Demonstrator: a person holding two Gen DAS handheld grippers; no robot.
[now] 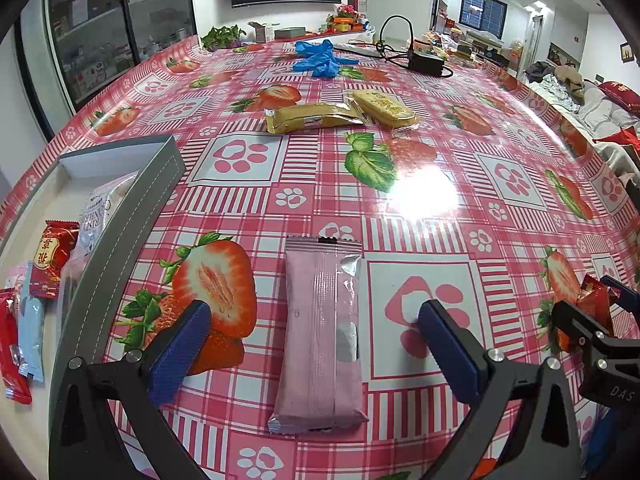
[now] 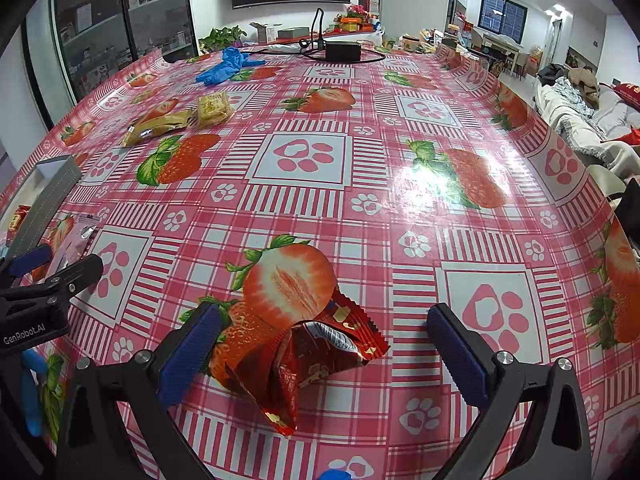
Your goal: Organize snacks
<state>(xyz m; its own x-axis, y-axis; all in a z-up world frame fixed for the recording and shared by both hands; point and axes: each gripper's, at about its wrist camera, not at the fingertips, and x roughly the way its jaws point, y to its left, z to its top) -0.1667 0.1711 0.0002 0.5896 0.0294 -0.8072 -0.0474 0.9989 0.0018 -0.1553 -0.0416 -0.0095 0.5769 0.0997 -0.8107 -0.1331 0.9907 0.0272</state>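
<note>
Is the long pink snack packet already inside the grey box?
No, the long pink snack packet lies on the strawberry tablecloth, right of the grey box.

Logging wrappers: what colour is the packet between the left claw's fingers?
Pale pink packet, clearest in left wrist view.

Both wrist views, low, share the tablecloth [image 1: 320, 184].

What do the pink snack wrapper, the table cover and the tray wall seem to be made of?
Pink snack wrapper: matte plastic film, silvery crimped ends suggest foil lining. Table cover: glossy vinyl or oilcloth, strong lamp glare. Tray wall: probably grey faux leather, stitched edge.
</note>
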